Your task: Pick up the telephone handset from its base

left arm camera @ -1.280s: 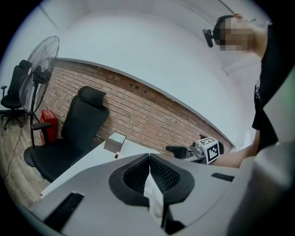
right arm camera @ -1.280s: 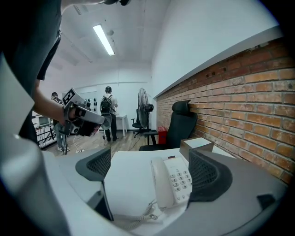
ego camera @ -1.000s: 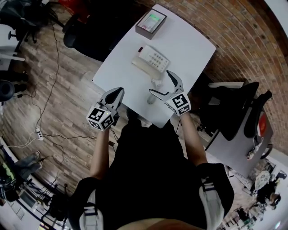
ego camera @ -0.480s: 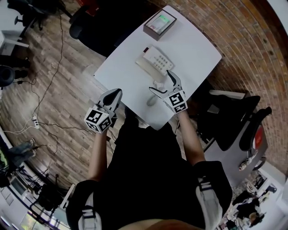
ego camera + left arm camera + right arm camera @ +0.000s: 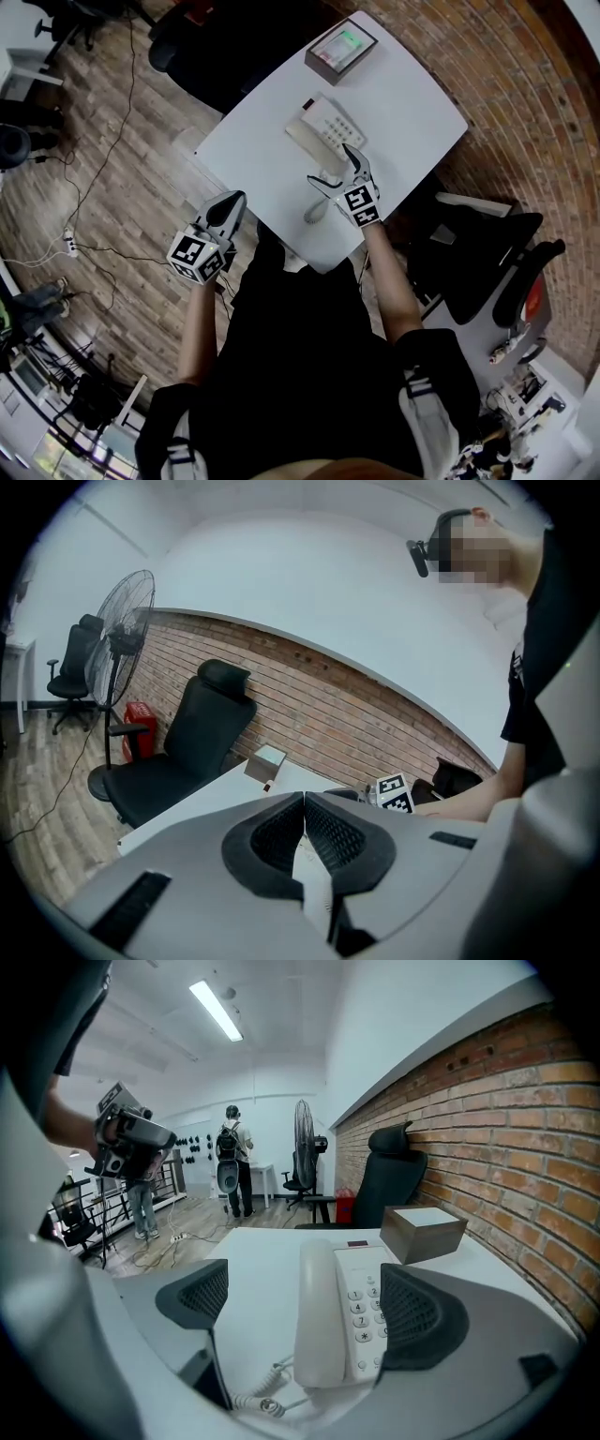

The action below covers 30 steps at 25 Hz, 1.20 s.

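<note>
A white telephone (image 5: 323,135) lies on the white table (image 5: 403,94); its handset (image 5: 318,1316) rests in the cradle on the left side of the base (image 5: 367,1309), with a coiled cord (image 5: 267,1389) at the near end. My right gripper (image 5: 335,173) is open just short of the phone's near end, its jaws spread to either side of the handset without touching it. My left gripper (image 5: 223,215) hangs off the table's near-left edge over the floor, jaws shut with nothing in them.
A small box (image 5: 341,50) sits at the table's far end, seen as a grey box (image 5: 424,1232) beyond the phone. A black office chair (image 5: 184,755) stands left of the table, another chair (image 5: 487,248) to the right. A brick wall (image 5: 525,1147) runs along the right. Cables (image 5: 103,178) cross the wooden floor.
My right gripper has moved forward, closer to the phone's near end, still open. The left gripper has drifted slightly back and left, off the table edge.
</note>
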Each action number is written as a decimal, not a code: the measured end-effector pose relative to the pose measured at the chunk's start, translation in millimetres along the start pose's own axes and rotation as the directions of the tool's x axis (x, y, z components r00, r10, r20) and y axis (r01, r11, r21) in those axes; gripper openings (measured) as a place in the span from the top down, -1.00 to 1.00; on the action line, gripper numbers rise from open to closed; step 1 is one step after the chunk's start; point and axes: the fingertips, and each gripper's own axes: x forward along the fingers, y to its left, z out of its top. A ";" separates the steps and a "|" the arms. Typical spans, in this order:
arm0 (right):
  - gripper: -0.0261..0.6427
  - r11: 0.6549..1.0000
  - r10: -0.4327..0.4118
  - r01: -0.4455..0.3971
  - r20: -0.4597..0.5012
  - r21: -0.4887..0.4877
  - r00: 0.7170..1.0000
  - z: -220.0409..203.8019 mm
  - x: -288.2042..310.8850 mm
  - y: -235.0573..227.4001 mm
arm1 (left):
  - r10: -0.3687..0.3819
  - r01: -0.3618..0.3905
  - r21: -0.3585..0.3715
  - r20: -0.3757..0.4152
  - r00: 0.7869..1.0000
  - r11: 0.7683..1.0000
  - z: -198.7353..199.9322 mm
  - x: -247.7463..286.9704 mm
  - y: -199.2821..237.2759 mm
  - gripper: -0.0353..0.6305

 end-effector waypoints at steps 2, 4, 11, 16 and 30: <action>-0.57 1.000 0.004 -0.004 -0.011 0.005 1.000 -5.6 7.1 -2.4 | 0.004 -0.004 0.000 -0.005 1.000 1.000 -1.2 -0.6 0.1 0.84; -0.57 1.000 0.006 -0.006 -0.023 0.009 1.000 -11.3 14.2 -4.7 | 0.012 -0.012 -0.003 -0.006 1.000 1.000 -1.7 -2.5 1.5 0.84; -0.57 1.000 0.015 -0.015 -0.076 -0.007 0.997 -25.1 35.9 -9.8 | 0.051 -0.051 -0.015 -0.012 0.999 0.999 -7.5 -14.4 9.9 0.84; -0.57 1.000 0.012 -0.013 -0.090 -0.006 0.996 -29.3 46.7 -13.2 | 0.064 -0.065 -0.031 -0.013 0.998 0.997 -13.5 -18.3 11.1 0.84; -0.57 1.000 0.030 -0.030 -0.141 0.002 0.990 -42.9 65.7 -16.4 | 0.074 -0.075 -0.050 -0.008 0.997 0.996 -18.6 -23.2 14.4 0.84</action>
